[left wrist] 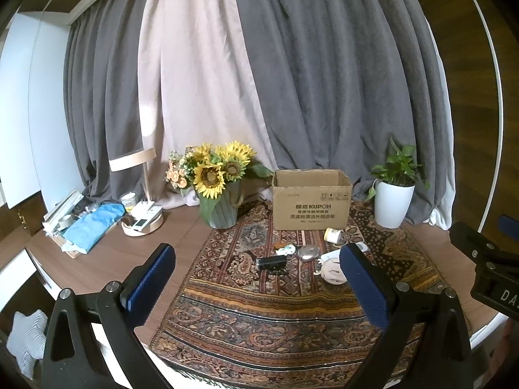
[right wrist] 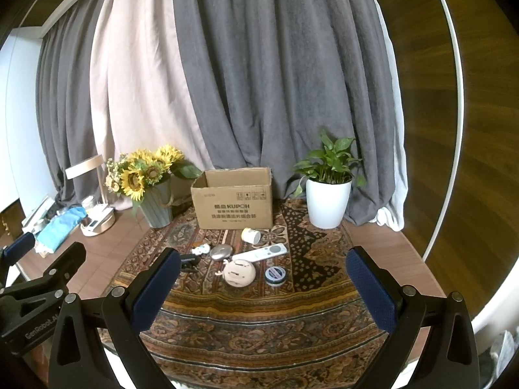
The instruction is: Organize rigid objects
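Both tongs are released and hold nothing: the left gripper [left wrist: 256, 278] and right gripper [right wrist: 262, 278] hover with jaws spread wide above the near edge of the patterned rug [right wrist: 259, 327]. Beyond them, toward 12 o'clock, the loose objects lie clustered mid-rug: a round cream gadget [right wrist: 239, 274], a small round tin [right wrist: 275, 274] just beside it at 3 o'clock, a white remote [right wrist: 259, 253], a metal dome [right wrist: 220, 253], a black bar [left wrist: 271, 262] and a tipped cream jar [right wrist: 250, 235]. Further back stands the open cardboard box [right wrist: 233, 201], probably their destination. The pieces sit close together, so a wide jaw may nudge a neighbour, and the jar could roll. The rug covers a wooden table [left wrist: 123, 259]; a sunflower vase [left wrist: 222, 207] at 11 o'clock, a potted plant [right wrist: 329, 201] at 1 o'clock, and grey curtains [right wrist: 275, 81] close the room.
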Available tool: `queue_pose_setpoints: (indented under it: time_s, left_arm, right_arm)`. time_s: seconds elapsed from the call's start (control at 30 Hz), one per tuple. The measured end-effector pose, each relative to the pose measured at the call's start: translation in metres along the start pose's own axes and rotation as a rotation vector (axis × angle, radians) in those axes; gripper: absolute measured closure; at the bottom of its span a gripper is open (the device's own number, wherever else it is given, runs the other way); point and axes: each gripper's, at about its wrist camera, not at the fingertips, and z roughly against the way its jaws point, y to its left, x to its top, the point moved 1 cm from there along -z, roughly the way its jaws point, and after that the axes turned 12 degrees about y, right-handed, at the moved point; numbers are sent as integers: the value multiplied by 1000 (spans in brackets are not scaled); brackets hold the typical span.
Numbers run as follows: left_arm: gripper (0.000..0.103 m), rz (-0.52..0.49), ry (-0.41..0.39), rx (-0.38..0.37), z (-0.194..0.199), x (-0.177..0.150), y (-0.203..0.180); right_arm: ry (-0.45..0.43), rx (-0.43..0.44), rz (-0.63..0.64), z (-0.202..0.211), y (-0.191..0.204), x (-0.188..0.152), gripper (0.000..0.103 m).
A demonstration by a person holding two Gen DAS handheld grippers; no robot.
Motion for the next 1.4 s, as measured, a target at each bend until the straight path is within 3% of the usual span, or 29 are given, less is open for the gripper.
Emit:
queue_pose_setpoints:
  time_s: [1.4]
  left_arm:
    - [0, -9, 4, -11, -4, -1, -9]
  right_arm:
    - [0, -2, -4, -2, -6, 1, 0]
